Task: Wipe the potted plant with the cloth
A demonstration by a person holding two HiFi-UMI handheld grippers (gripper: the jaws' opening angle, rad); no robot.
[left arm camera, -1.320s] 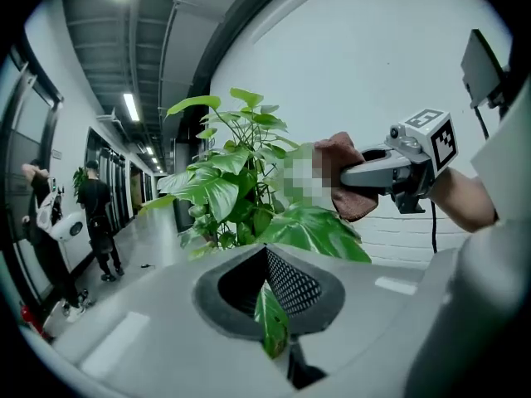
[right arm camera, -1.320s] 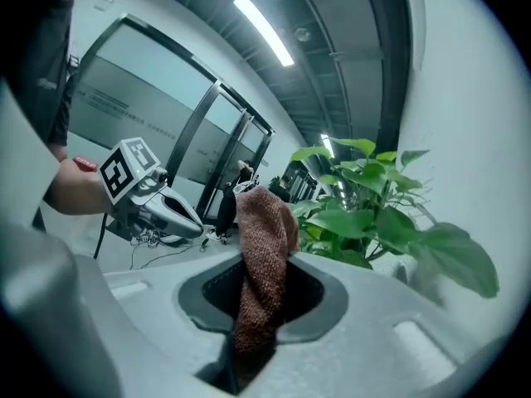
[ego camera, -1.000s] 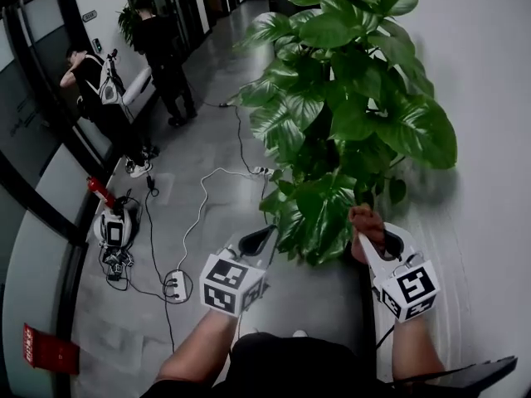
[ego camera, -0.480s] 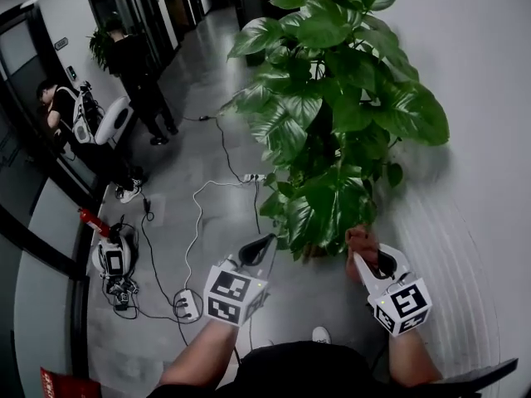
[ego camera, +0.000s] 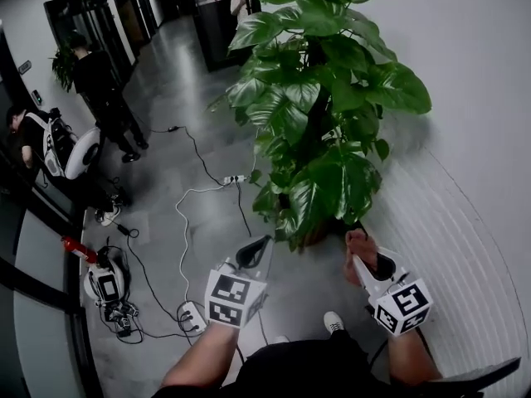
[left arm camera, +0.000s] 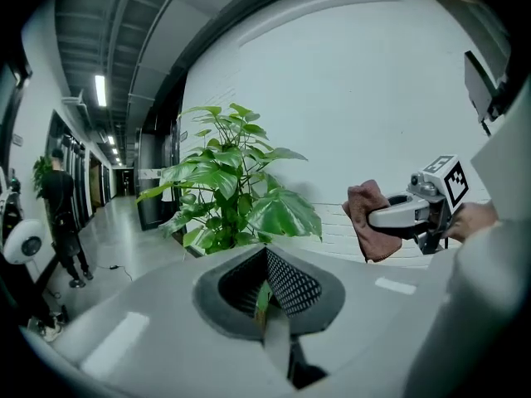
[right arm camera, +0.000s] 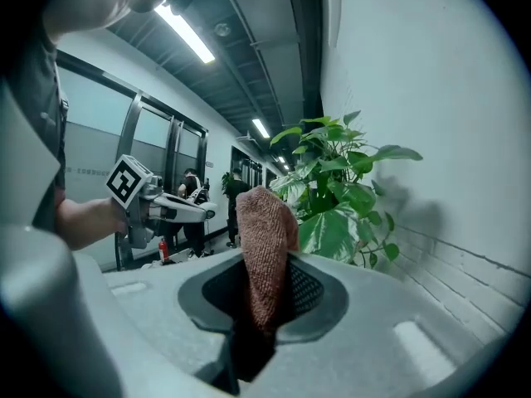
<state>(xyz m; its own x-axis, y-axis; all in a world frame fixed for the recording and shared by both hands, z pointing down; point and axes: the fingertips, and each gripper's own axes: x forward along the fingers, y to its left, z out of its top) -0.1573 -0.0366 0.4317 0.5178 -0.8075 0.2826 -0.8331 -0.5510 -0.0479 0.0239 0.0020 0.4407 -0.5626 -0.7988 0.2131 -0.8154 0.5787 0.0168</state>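
The potted plant (ego camera: 319, 98) with broad green leaves stands against the white wall, and its pot is hidden under the foliage. My right gripper (ego camera: 358, 245) is just below the lowest leaves and is shut on a brownish-red cloth (ego camera: 357, 240). In the right gripper view the cloth (right arm camera: 265, 247) stands up from between the jaws, with the plant (right arm camera: 336, 197) beyond it. My left gripper (ego camera: 253, 251) hangs left of the plant's base, shut with nothing in it. The left gripper view shows the plant (left arm camera: 228, 181) ahead and the cloth (left arm camera: 369, 222) to its right.
A white wall (ego camera: 465, 98) runs along the right. Cables and a power strip (ego camera: 192, 313) lie on the grey floor at the left, near a small white device (ego camera: 104, 284). Two people (ego camera: 99, 81) stand far left by glass doors. A shoe (ego camera: 333, 322) shows below.
The view has swung and pulled back, so the plant sits higher and the people further left. Both grippers now sit below the lowest leaves instead of against them. The cloth stays held.
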